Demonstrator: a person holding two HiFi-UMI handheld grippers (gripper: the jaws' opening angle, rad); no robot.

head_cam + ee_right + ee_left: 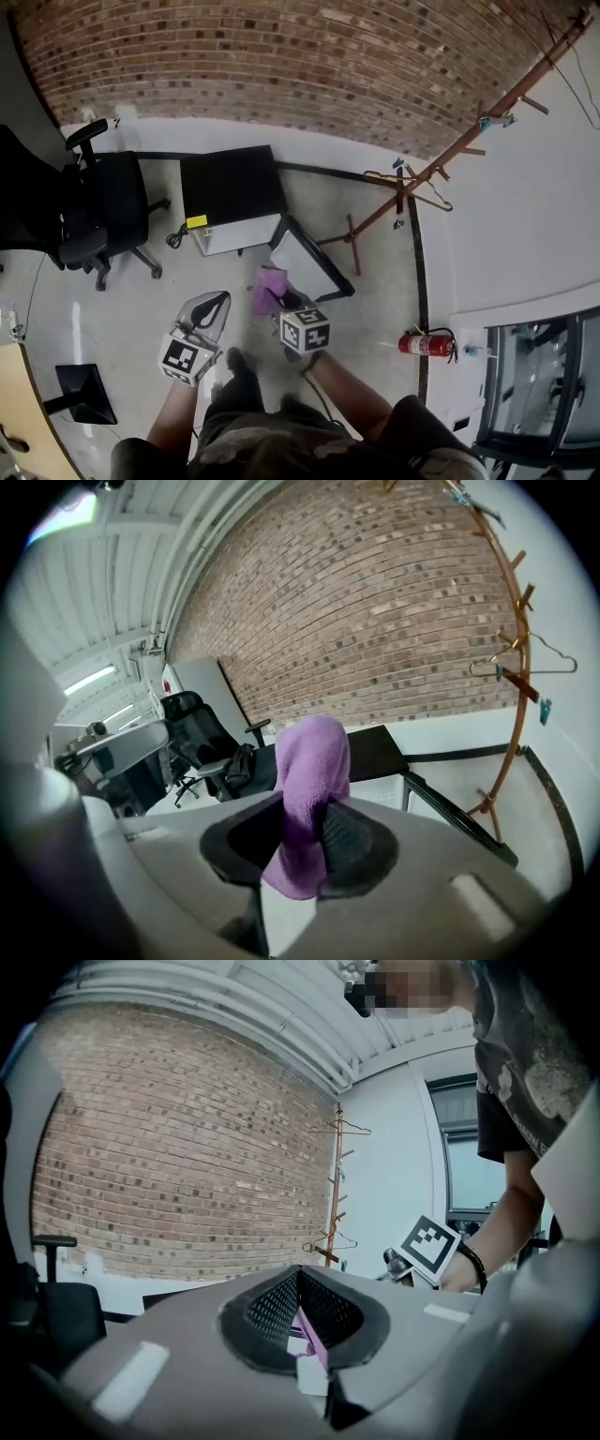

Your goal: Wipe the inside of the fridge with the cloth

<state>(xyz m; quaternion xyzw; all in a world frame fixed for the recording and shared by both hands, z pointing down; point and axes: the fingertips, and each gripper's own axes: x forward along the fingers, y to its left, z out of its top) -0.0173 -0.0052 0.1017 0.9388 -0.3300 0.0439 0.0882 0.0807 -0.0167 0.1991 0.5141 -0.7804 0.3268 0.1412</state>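
Right gripper (309,829): jaws clamped on a purple microfibre cloth (314,761), which is bunched, with a rounded wad standing proud above the pads and a tail hanging below. Left gripper (300,1283): jaws drawn together, apparently carrying nothing. A thin purple sliver shows in the slit, and it is unclear whether that is cloth beyond or something nipped. Both are held low in front of the person, near each other and well short of the mini fridge (232,187). The fridge sits on the floor against the wall, its door (309,258) swung open to the right with the pale liner showing. Wiping has not begun. Judgement: the wearer will need to crouch and lead with the protruding wad so that cloth, not jaw plastic, meets the liner. Strokes should run from the back wall forward, with the grip kept firm. The free left gripper could brace the door against swinging. Surroundings: office chair (103,211) to the left, coat stand (450,155) and fire extinguisher (424,344) to the right.
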